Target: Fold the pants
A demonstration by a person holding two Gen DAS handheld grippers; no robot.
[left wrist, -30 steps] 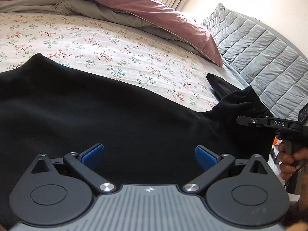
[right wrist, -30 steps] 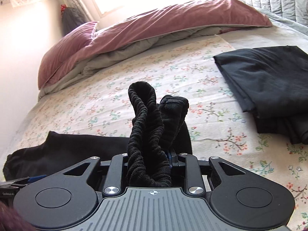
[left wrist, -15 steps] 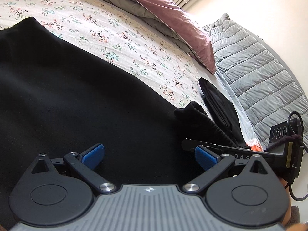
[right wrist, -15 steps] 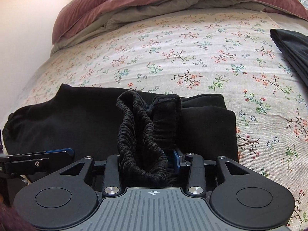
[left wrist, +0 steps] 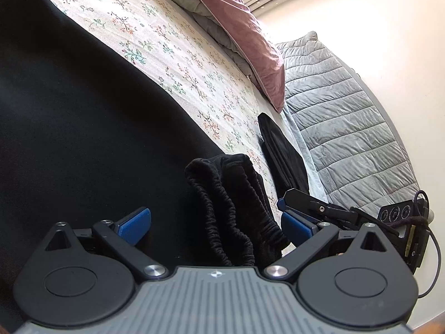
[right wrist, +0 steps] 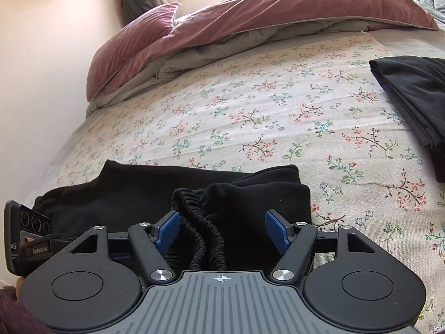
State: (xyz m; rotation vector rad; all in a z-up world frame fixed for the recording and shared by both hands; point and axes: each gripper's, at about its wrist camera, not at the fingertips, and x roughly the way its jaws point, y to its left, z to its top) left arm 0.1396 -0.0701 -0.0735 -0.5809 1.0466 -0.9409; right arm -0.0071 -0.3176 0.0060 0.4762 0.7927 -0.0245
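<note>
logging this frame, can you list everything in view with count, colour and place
pants: 1, black, on the sheet by both grippers, waistband bunched between the right gripper's fingers
folded clothes: 1 pile, black, right side of bed
sheet: 1, floral, covers the bed
duvet: 1, mauve and grey, heaped at far end
quilt: 1, grey, past the bed's right edge
left gripper: 1, black with blue pads, open
right gripper: 1, same colours, open

Pants (right wrist: 172,192) on bedsheet (right wrist: 250,117), folded garments (right wrist: 411,94) to their right, duvet (right wrist: 250,27) behind, headboard (left wrist: 347,117) probably beyond.
</note>
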